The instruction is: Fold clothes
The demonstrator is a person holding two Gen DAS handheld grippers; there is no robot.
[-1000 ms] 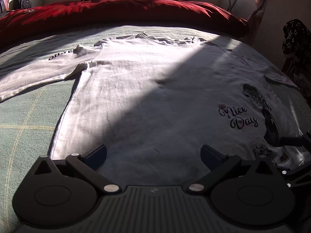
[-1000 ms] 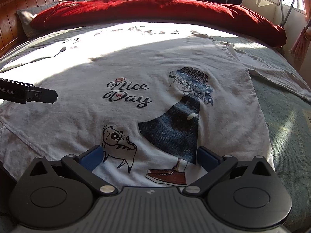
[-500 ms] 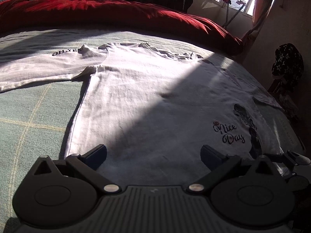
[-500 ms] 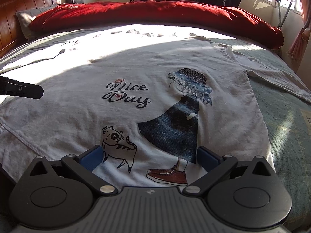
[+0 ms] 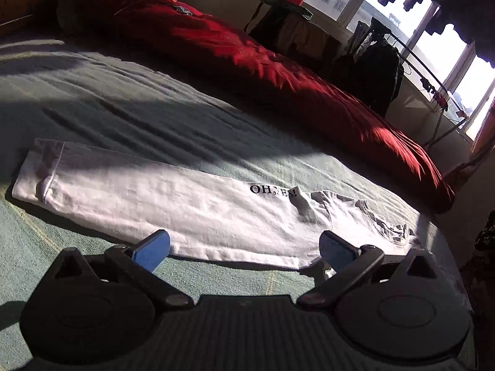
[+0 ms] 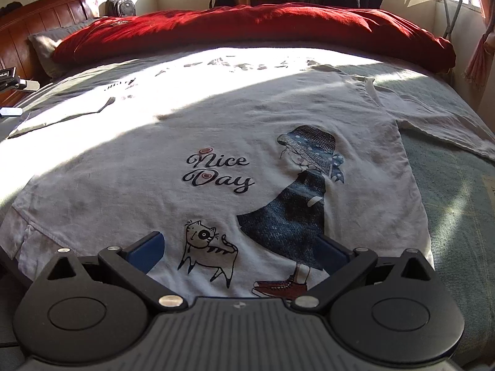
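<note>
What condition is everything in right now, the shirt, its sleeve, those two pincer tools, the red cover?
T-shirt: spread flat, print side up, not yet folded.
Left sleeve: stretched out flat on the bed, cuff slightly turned.
Left gripper: open, holding nothing, above the sleeve's near edge.
Right gripper: open, holding nothing, above the hem.
Red duvet: bunched along the far side of the bed.

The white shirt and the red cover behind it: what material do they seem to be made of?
The white shirt looks like soft, matte knit cotton: it lies limp, shows small creases and carries flat printed pictures. The red cover seems a smoother woven fabric with a slight sheen, judging by its bright highlights in the sun. The exact fibre cannot be told.
</note>
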